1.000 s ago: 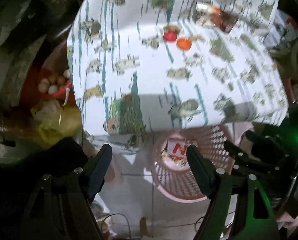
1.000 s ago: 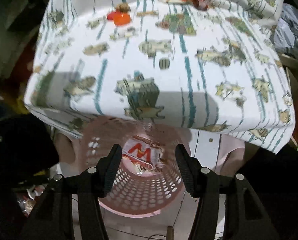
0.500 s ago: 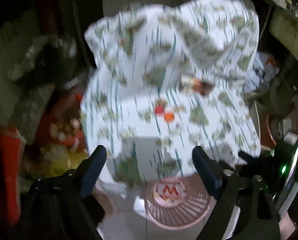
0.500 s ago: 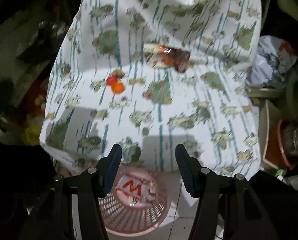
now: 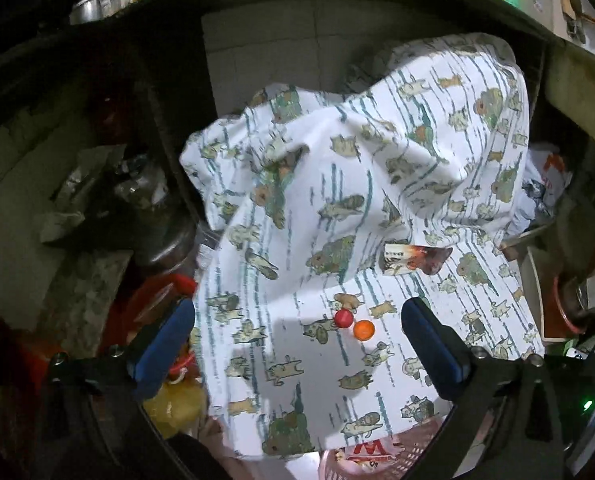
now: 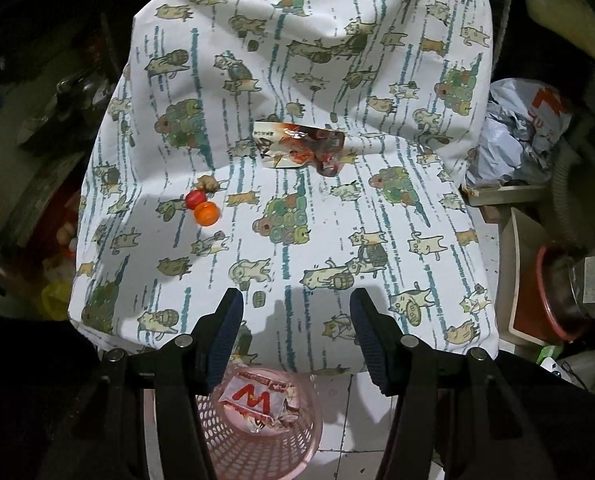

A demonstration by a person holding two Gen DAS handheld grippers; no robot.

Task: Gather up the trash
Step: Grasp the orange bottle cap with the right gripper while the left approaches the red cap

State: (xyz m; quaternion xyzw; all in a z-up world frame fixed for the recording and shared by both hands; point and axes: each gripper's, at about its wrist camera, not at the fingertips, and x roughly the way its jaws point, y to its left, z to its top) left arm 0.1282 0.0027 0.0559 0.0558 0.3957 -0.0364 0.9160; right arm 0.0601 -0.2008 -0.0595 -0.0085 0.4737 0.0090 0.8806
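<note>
A red-brown snack wrapper [image 5: 415, 259] [image 6: 303, 147] lies on the cat-print cloth [image 5: 337, 200] [image 6: 377, 220] covering the table. A red cap [image 5: 343, 317] [image 6: 194, 199] and an orange cap [image 5: 363, 329] [image 6: 207, 213] lie side by side nearer the front. A pink mesh basket [image 6: 297, 440] [image 5: 413, 454] stands on the floor below the table's front edge, with a white packet bearing a red M [image 6: 257, 398] inside. My left gripper [image 5: 297, 352] is open and empty above the caps. My right gripper [image 6: 295, 332] is open and empty over the table's front edge.
Crumpled plastic bags [image 6: 517, 128] lie right of the table. A red bucket [image 6: 545, 300] stands at the right. A yellow bag [image 5: 177, 404] and red items lie on the floor at the left. Dark shelving and jars [image 5: 145, 192] stand at the left.
Both grippers have risen and tilted up from the basket toward the table top. The wrapper and caps now sit lower and nearer in both views. Both stay open.
</note>
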